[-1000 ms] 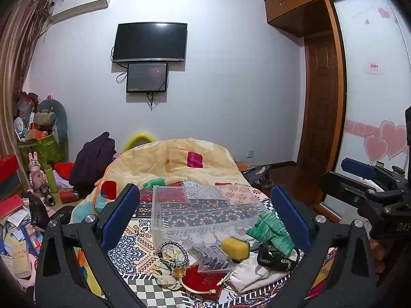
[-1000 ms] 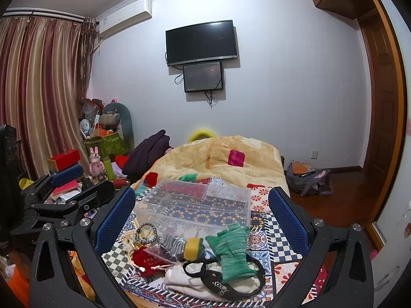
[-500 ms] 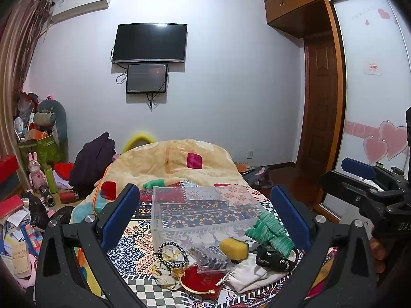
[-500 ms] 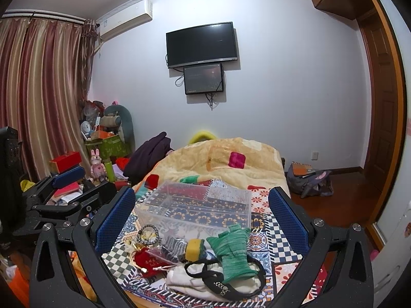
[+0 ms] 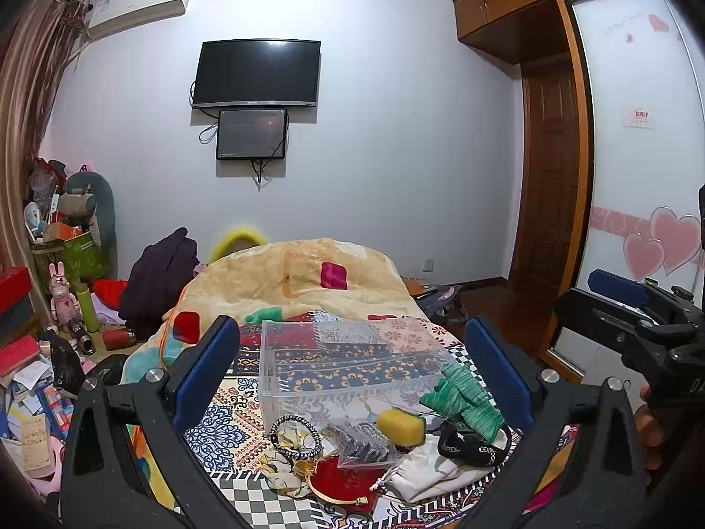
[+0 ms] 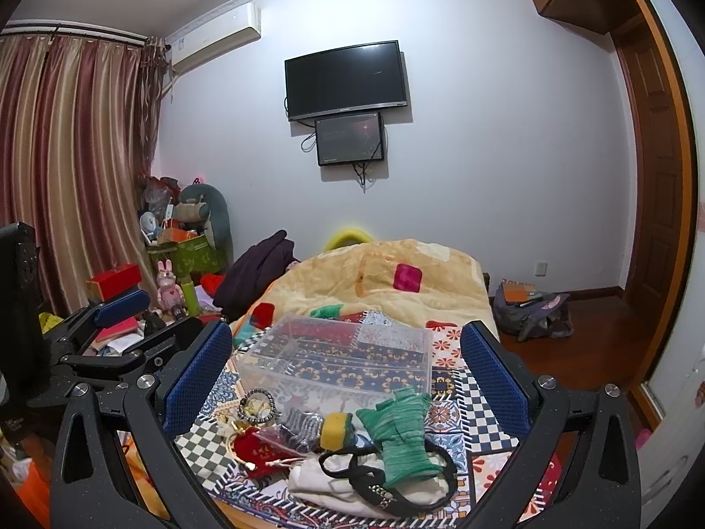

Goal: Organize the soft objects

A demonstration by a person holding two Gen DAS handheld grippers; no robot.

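Ribbed green knit cloth [image 6: 403, 436] lies crumpled beside yellow sponge [image 6: 335, 430].

Ahead of my right claw [image 6: 346, 379] I see a clear plastic bin [image 6: 339, 359] upright on the bed. Nearer it lie green knit gloves [image 6: 403, 436], a yellow sponge [image 6: 335, 431], a red pouch [image 6: 254, 449], a black headband [image 6: 387, 489] and white cloth [image 6: 326, 480], heaped touching.
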